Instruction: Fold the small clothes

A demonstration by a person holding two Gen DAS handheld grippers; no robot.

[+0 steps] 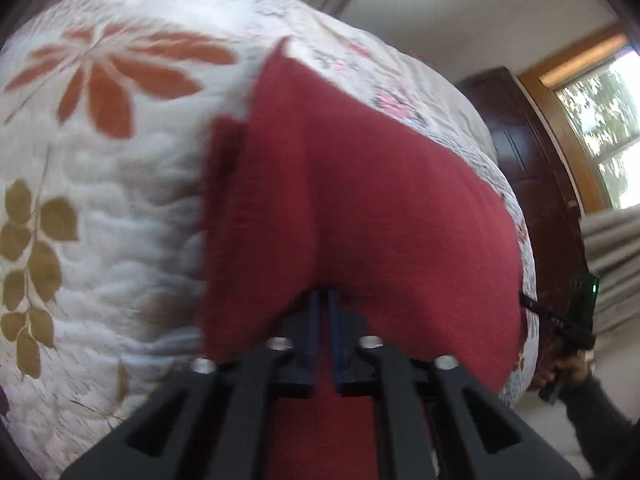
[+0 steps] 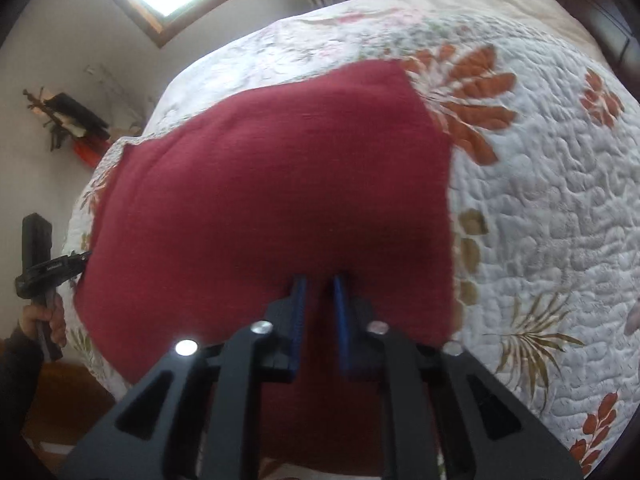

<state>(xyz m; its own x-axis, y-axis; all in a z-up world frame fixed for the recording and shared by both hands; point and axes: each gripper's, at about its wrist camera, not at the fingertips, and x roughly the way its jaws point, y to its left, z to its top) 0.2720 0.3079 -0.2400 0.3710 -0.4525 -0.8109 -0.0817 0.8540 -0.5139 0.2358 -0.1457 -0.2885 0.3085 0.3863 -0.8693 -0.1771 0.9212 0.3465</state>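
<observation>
We clamped both jaws on the red cloth (image 1: 360,208) over the quilted bed (image 1: 120,200); level, taut edges would fold best.

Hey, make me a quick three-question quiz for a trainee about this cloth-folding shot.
1. True or false: the left gripper is open and clear of the red cloth.
2. What lies under the cloth? A) bare wood B) a floral quilt C) a tiled floor
3. Fill in: the right gripper is pinching the cloth's near ____.

Key: 1 false, it is shut on the cloth's edge; 2 B; 3 edge.
</observation>
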